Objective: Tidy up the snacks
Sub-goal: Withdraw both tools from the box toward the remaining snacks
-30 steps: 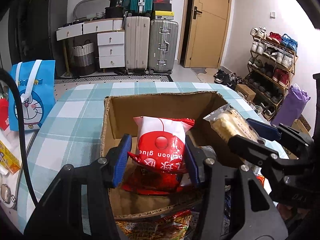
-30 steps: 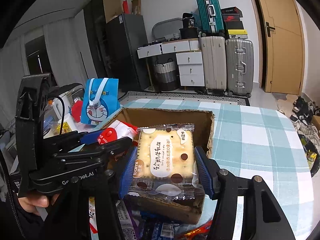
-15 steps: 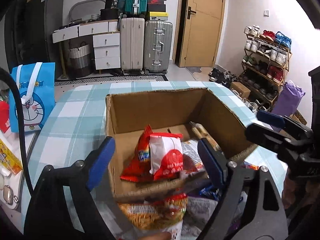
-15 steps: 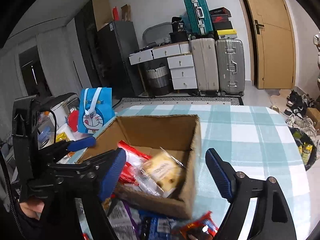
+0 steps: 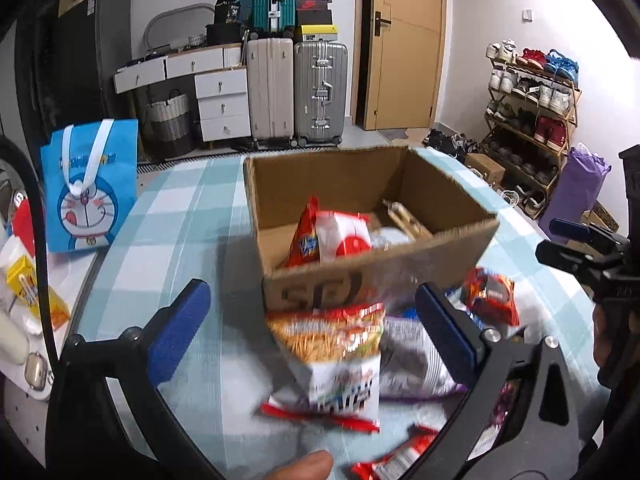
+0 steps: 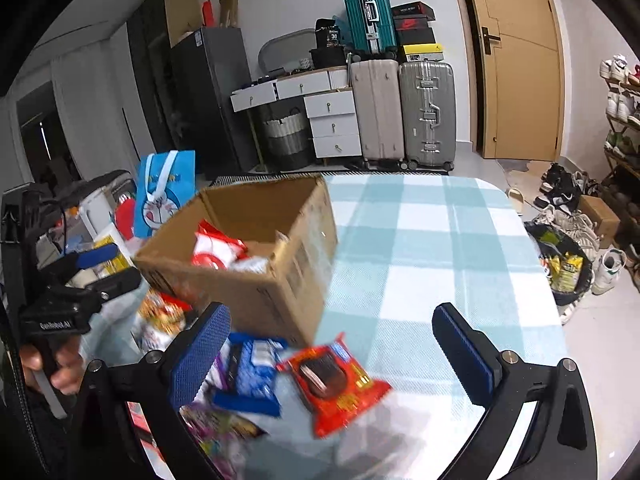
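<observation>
An open cardboard box [image 5: 372, 276] [image 6: 288, 292] stands on the checked table. Inside it lie a red-and-white snack bag [image 5: 344, 236] [image 6: 212, 248], a red chip bag [image 5: 304, 232] and a cracker pack [image 5: 404, 220]. My left gripper [image 5: 312, 328] is open and empty, just in front of the box, above a noodle-snack bag [image 5: 340, 356]. My right gripper [image 6: 332, 356] is open and empty over a red cookie pack [image 6: 336, 384] and a blue pack [image 6: 252, 376]. The red pack also shows in the left wrist view [image 5: 492, 296].
Several loose snack packs lie on the table in front of the box, among them a purple one [image 6: 216, 428]. A blue Doraemon bag [image 5: 90, 188] [image 6: 164, 196] stands at the left. The table's right edge [image 6: 556, 304] drops to a floor with shoes and a bin.
Both grippers opened and let go of the red-and-white bag and the cracker pack into the box, then pulled back toward me and down over the loose snacks.
</observation>
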Action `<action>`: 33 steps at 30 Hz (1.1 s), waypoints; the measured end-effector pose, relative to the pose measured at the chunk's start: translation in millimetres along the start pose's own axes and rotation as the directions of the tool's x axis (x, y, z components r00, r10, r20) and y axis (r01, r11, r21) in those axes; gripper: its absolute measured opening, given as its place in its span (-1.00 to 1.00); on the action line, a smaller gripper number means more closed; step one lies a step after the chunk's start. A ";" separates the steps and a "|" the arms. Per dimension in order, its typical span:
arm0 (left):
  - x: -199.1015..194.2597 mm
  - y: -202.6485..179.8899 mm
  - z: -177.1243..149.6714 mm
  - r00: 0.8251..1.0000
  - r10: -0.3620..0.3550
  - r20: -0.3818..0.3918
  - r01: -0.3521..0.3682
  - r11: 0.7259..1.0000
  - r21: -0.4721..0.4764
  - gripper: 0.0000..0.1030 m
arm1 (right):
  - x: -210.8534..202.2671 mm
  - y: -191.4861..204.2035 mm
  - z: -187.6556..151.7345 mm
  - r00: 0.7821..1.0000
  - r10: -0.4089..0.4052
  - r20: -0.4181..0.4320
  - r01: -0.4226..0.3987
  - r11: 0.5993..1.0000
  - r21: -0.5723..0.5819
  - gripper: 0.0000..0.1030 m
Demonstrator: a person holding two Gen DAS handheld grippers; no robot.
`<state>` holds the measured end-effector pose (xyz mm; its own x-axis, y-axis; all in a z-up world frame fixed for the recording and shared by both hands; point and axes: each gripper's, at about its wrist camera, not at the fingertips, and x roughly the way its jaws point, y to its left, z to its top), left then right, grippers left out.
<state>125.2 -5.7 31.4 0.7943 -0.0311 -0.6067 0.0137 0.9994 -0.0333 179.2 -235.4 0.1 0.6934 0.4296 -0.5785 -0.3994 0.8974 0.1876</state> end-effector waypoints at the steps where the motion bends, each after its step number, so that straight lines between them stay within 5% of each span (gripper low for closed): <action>1: -1.6 1.3 -5.2 1.000 -0.002 -0.007 0.002 1.000 -0.003 0.98 | -0.5 -2.5 -3.9 1.000 -0.006 -0.006 0.006 1.000 0.004 0.99; 33: 39.3 15.3 -38.6 0.985 -0.009 -0.174 0.001 0.999 -0.046 0.98 | 52.4 -11.8 -41.6 0.970 -0.101 -0.221 0.096 0.995 -0.031 0.99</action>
<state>133.2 7.7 -23.7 0.6766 -0.0432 -0.7351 -0.0134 0.9974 -0.0709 195.3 -227.6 -65.4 0.5803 0.3039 -0.7556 -0.3489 0.9311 0.1066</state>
